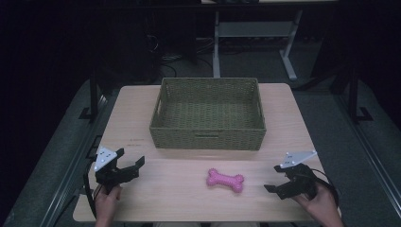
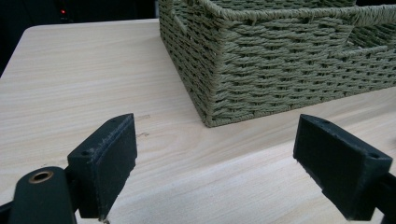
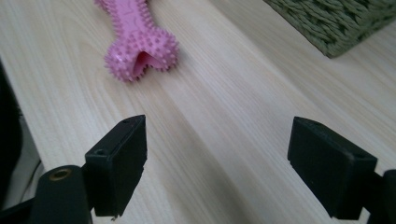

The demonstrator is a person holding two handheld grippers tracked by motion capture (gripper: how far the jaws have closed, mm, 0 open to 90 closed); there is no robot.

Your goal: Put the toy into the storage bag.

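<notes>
A pink spiky bone-shaped toy (image 1: 225, 180) lies on the light wooden table (image 1: 179, 189), near the front and just right of centre. Behind it stands an empty green woven basket (image 1: 208, 135). My left gripper (image 1: 128, 160) rests at the front left, open, nothing between its jaws; its own view faces the basket's near corner (image 2: 210, 84). My right gripper (image 1: 273, 178) sits at the front right, open and empty, pointing toward the toy. In the right gripper view the toy (image 3: 140, 42) lies ahead and left of the gripper (image 3: 217, 161), with the basket's corner (image 3: 336, 23) at upper right.
The basket has handle slots in its walls (image 1: 208, 136). Bare table surface lies between the grippers and around the toy. Beyond the table's far edge are dark floor and a white desk frame (image 1: 255, 33).
</notes>
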